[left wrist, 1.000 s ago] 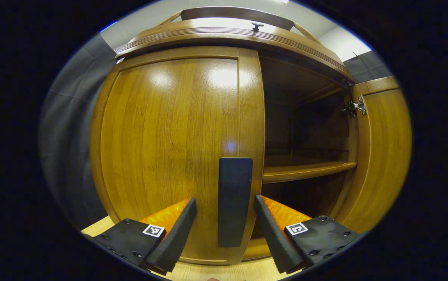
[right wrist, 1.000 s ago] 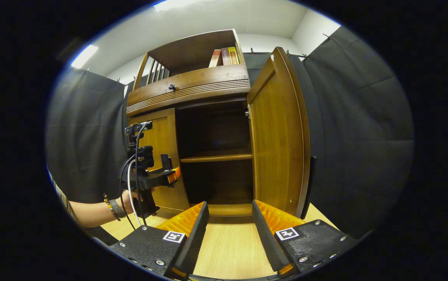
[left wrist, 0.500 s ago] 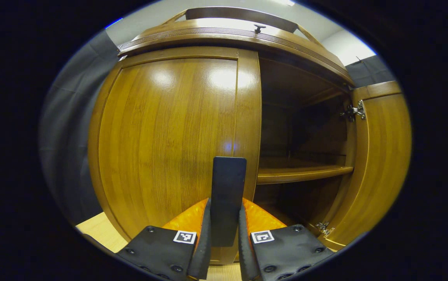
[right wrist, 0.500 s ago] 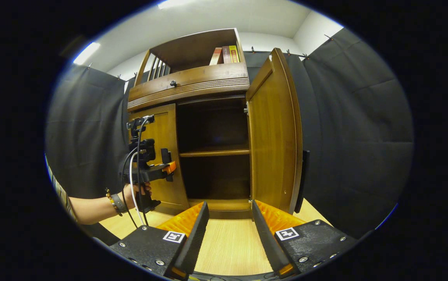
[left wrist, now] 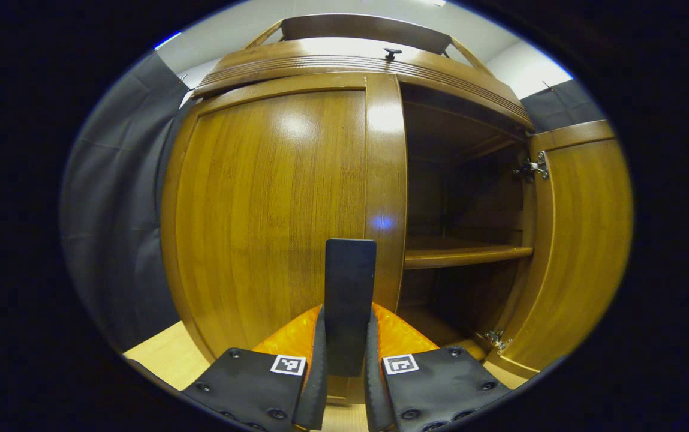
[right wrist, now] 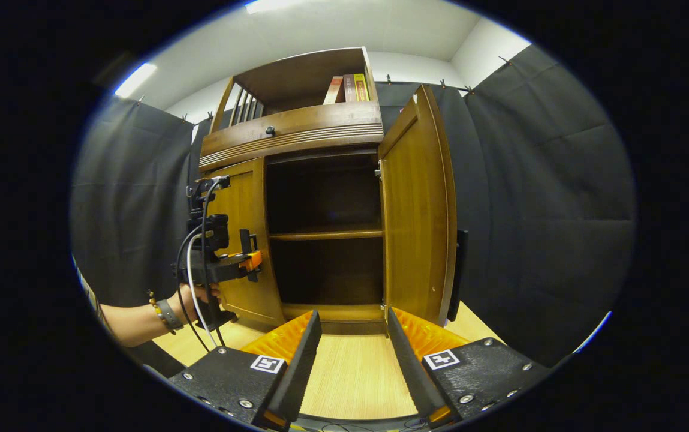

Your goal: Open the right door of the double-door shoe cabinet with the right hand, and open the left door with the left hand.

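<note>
The brown wooden shoe cabinet (right wrist: 296,129) has its right door (right wrist: 419,216) swung wide, with a dark handle (right wrist: 456,273) on its outer face. The left door (left wrist: 278,210) looks slightly ajar at its free edge. In the left gripper view my left gripper (left wrist: 345,342) is shut on that door's flat dark handle (left wrist: 349,288). The right gripper view shows the same gripper (right wrist: 242,264) held by a hand against the left door (right wrist: 242,240). My right gripper (right wrist: 353,333) hangs open over the floor, well back from the cabinet, holding nothing.
Inside the open half a shelf (right wrist: 326,235) spans the dark interior. Several books (right wrist: 347,89) stand in the top compartment above a drawer knob (right wrist: 270,129). Black cloth walls (right wrist: 554,210) flank the cabinet. Light wooden floor (right wrist: 350,372) lies in front.
My left gripper closed from open onto the left door's handle, and the door has begun to swing out a little. My right gripper backed slightly away from the cabinet.
</note>
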The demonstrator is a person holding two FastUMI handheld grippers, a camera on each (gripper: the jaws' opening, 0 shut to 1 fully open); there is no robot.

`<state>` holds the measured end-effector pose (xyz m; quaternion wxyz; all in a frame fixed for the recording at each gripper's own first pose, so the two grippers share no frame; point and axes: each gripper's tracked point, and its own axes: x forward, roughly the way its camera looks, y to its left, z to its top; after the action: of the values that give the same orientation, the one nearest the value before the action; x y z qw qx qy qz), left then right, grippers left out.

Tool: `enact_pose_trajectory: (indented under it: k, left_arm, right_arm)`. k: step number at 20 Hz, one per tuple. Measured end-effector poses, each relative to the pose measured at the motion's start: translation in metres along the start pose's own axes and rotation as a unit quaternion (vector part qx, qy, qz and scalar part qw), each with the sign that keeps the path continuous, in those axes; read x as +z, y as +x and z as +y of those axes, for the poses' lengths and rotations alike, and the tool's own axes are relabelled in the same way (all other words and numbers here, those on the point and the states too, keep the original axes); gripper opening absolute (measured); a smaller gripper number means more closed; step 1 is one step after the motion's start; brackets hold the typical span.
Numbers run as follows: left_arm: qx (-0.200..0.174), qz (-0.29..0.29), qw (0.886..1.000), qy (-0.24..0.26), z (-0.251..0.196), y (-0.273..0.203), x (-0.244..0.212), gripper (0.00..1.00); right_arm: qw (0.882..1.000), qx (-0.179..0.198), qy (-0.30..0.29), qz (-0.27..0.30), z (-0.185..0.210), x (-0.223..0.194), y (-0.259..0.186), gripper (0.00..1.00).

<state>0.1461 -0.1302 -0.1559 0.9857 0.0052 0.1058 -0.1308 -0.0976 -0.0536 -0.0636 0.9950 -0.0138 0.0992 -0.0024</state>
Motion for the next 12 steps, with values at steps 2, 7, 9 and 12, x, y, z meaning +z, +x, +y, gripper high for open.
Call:
enact_pose_trajectory:
  k: [2,7,9,12]
  left_arm:
    - [0.002,-0.003,1.0,0.001,0.006,-0.026,0.002,0.33]
    - [0.019,-0.006,1.0,-0.001,0.03,-0.071,0.005,0.32]
    - [0.026,-0.007,1.0,-0.003,0.04,-0.085,0.005,0.32]
    - [0.037,-0.008,0.999,-0.002,0.055,-0.102,0.007,0.32]
  right_arm:
    - [1.0,0.011,-0.003,0.0,0.006,0.001,0.003,0.7]
    - [0.999,0.046,-0.003,-0.004,0.025,0.004,0.012,0.7]
    - [0.998,0.058,0.003,-0.008,0.033,0.007,0.015,0.7]
    - [0.998,0.063,-0.002,-0.01,0.038,0.007,0.019,0.7]
